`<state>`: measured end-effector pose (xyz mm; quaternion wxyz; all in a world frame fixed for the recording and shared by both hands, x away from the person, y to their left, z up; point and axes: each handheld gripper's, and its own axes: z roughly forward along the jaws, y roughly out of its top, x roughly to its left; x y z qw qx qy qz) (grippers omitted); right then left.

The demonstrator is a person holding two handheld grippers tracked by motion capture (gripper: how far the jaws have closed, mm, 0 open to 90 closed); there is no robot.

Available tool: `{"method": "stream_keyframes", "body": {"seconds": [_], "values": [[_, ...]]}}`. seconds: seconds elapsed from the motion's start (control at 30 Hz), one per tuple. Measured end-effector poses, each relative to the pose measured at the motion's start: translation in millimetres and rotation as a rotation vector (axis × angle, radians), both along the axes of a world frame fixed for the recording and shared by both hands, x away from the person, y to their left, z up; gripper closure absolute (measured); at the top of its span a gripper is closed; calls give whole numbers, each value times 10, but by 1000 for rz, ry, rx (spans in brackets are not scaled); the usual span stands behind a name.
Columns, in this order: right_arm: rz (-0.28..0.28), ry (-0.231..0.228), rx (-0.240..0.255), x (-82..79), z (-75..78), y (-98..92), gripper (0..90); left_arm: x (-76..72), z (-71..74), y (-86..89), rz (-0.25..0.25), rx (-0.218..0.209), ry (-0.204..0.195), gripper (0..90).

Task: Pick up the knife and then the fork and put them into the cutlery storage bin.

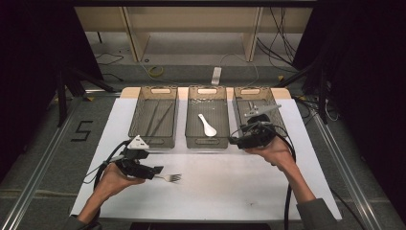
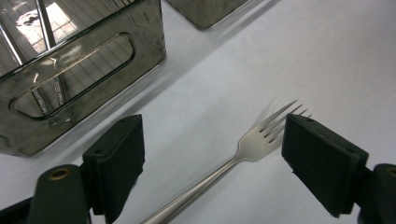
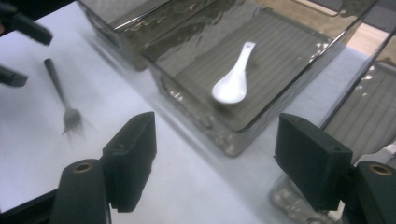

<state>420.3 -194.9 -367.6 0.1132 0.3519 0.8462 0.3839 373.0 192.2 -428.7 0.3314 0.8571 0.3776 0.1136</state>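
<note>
The left gripper stood wide open around a fork that lay flat on the white table, near the left bin, pads clear of it. The right gripper, jaws wide and empty, hovered before the right bin.

My right gripper stands wide, nothing between; beyond it a white spoon lies in the middle bin, a fork on the counter.

High view looks down; both tool views, low and close, share the fork.
</note>
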Motion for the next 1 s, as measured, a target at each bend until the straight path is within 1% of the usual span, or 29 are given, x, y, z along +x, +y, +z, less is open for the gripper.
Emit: {"method": "stream_keyframes", "body": {"seconds": [0.1, 0.2, 0.27, 0.33, 0.4, 0.47, 0.57, 0.63, 0.7, 0.73, 0.83, 0.9, 1.0], "values": [[11, -3, 14, -134, -65, -7, 296, 21, 13, -8, 1, 25, -4, 204], [21, -11, 33, -245, -139, -19, 295, 39, 39, -8, 3, 30, -18, 203], [28, -3, 45, -311, -201, -25, 295, 60, 53, -3, 4, 45, -16, 203], [28, -6, 57, -377, -259, -32, 295, 68, 58, 0, 4, 52, -15, 205], [28, 0, 58, -427, -312, -37, 295, 78, 53, 5, -2, 68, -9, 206], [24, 9, 72, -476, -360, -47, 296, 83, 34, 3, 1, 83, -7, 206], [24, 7, 64, -534, -426, -54, 297, 86, 12, 8, -8, 104, 3, 211], [21, 17, 64, -567, -470, -57, 297, 85, 3, 12, -17, 112, 3, 216], [22, 17, 55, -598, -508, -61, 297, 85, 1, 18, -21, 130, 10, 220], [25, 25, 56, -611, -522, -65, 297, 88, 1, 23, -23, 137, 14, 223], [25, 40, 55, -649, -558, -64, 297, 93, 1, 29, -24, 159, 27, 233], [31, 41, 52, -667, -572, -59, 297, 97, -2, 34, -28, 174, 35, 240], [36, 46, 50, -699, -590, -48, 297, 108, -4, 47, -32, 185, 54, 247]]}}
